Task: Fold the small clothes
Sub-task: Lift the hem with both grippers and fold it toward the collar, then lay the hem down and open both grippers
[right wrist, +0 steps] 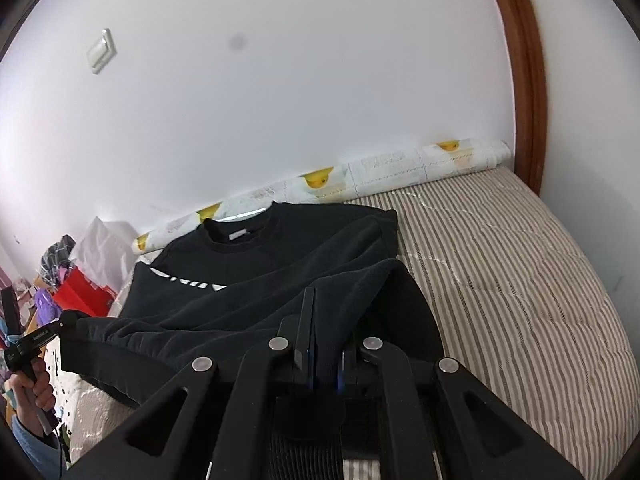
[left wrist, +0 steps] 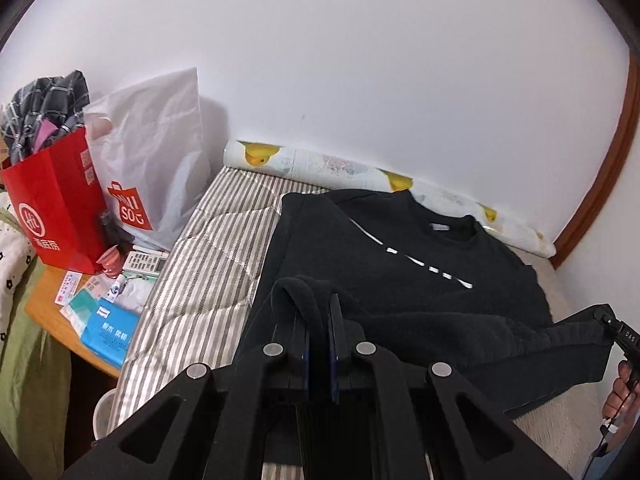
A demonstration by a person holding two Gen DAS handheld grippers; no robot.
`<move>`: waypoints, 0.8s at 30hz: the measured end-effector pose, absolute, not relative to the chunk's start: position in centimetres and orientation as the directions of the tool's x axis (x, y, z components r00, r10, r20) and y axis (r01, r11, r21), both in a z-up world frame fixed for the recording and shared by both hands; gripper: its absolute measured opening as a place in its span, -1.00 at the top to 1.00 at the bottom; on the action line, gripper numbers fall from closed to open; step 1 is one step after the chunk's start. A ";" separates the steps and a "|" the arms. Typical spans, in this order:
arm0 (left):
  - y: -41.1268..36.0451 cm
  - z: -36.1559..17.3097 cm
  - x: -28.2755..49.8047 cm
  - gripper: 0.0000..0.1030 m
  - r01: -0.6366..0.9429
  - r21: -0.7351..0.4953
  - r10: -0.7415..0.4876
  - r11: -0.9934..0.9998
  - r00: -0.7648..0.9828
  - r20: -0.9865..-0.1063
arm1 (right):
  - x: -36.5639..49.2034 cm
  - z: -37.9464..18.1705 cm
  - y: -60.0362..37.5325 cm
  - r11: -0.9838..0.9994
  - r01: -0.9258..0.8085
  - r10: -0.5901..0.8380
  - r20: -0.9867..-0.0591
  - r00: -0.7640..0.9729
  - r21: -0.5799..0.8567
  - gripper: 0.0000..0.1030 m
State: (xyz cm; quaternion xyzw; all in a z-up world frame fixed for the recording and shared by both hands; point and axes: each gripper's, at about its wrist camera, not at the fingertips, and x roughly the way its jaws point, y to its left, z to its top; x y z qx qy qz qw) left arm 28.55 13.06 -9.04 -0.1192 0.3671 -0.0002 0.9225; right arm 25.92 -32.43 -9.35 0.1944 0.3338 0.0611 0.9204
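While its collar end lies flat on the striped bed (right wrist: pixel 500 248), the black fleece sweatshirt with white chest lettering (left wrist: pixel 400 256) has its hem raised. The left tool (left wrist: pixel 318 320) and right tool (right wrist: pixel 326 332) are each clamped on a bottom corner. Soft, thick and limp, it likely sags unless held at both corners.

Bed with grey-and-white striped mattress cover (left wrist: pixel 208 248). Black sweatshirt (left wrist: pixel 400 264) lying on it. Rolled duck-print mat (left wrist: pixel 360 172) along the wall edge.
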 end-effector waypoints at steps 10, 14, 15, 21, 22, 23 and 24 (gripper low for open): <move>12.9 -12.2 33.7 0.86 -0.096 -0.195 -0.081 0.976 0.673 -0.735 | 31.9 -13.4 -32.4 0.922 0.053 0.233 -0.657 0.717 0.385 0.87; 12.8 -13.3 34.6 0.86 -0.096 -0.187 -0.079 0.978 0.658 -0.749 | 33.5 -15.2 -32.4 0.927 0.072 0.223 -0.694 0.684 0.369 0.87; 12.8 -13.5 34.8 0.86 -0.096 -0.187 -0.079 0.978 0.654 -0.752 | 33.9 -15.7 -32.2 0.930 0.077 0.216 -0.706 0.675 0.358 0.87; 12.8 -14.4 35.4 0.81 -0.101 -0.182 -0.076 0.978 0.641 -0.764 | 34.6 -16.8 -31.6 0.945 0.087 0.182 -0.728 0.661 0.316 0.87; 12.9 -14.5 35.4 0.79 -0.102 -0.182 -0.076 0.978 0.640 -0.765 | 34.5 -16.7 -31.5 0.947 0.085 0.179 -0.730 0.660 0.310 0.86; 12.9 -14.5 35.4 0.79 -0.102 -0.184 -0.078 0.978 0.638 -0.766 | 34.4 -16.7 -31.4 0.948 0.084 0.178 -0.732 0.657 0.306 0.86; 12.9 -14.5 35.3 0.79 -0.103 -0.186 -0.079 0.977 0.637 -0.767 | 34.3 -16.6 -31.5 0.949 0.082 0.179 -0.734 0.655 0.305 0.86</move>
